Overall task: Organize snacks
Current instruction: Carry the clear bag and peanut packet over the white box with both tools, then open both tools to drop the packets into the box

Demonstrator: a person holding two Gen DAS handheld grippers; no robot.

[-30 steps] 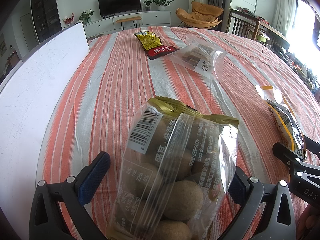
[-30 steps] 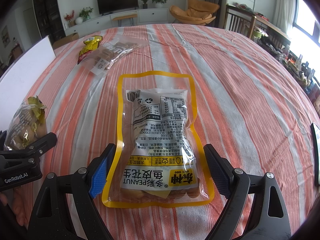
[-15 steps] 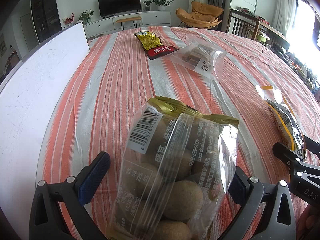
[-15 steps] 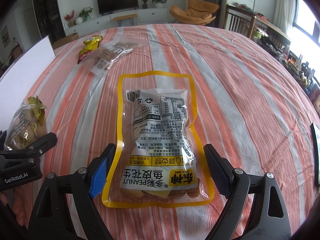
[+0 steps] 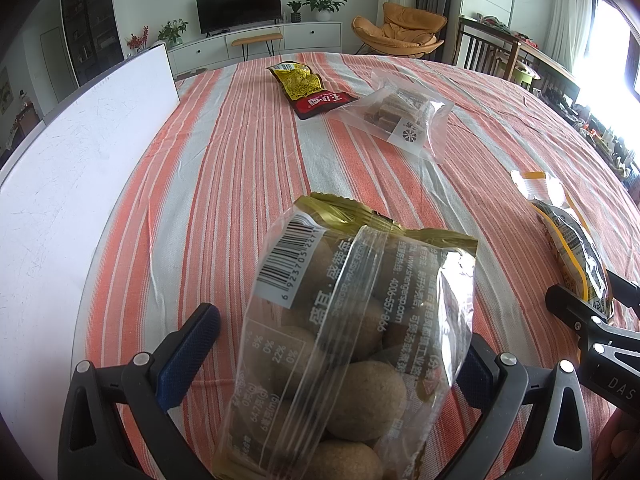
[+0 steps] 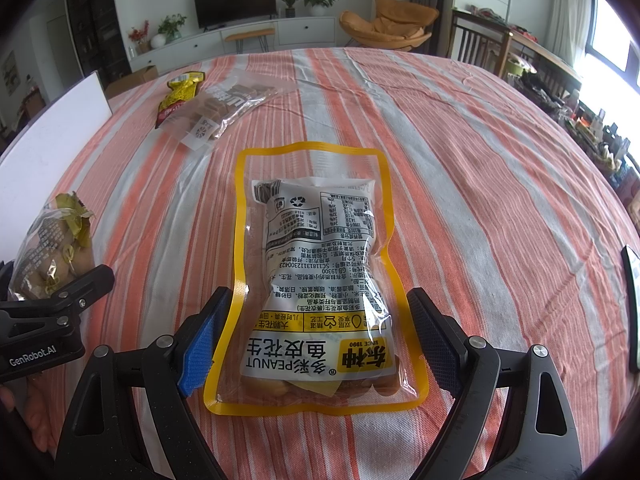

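A clear bag of round brown snack balls [image 5: 340, 344] with a gold top lies between the open jaws of my left gripper [image 5: 332, 344]; it also shows in the right wrist view [image 6: 52, 248]. A yellow-edged peanut bag [image 6: 316, 276] lies flat on the striped cloth between the open jaws of my right gripper [image 6: 320, 332]; it shows at the right in the left wrist view [image 5: 568, 240]. Neither gripper is closed on its bag.
A yellow-and-red snack packet [image 5: 308, 88] and a clear bag of brown cubes [image 5: 400, 118] lie at the far side of the table [image 6: 480, 160]. A white board [image 5: 72, 160] stands along the left edge. A dark flat object [image 6: 632, 304] lies at the right edge.
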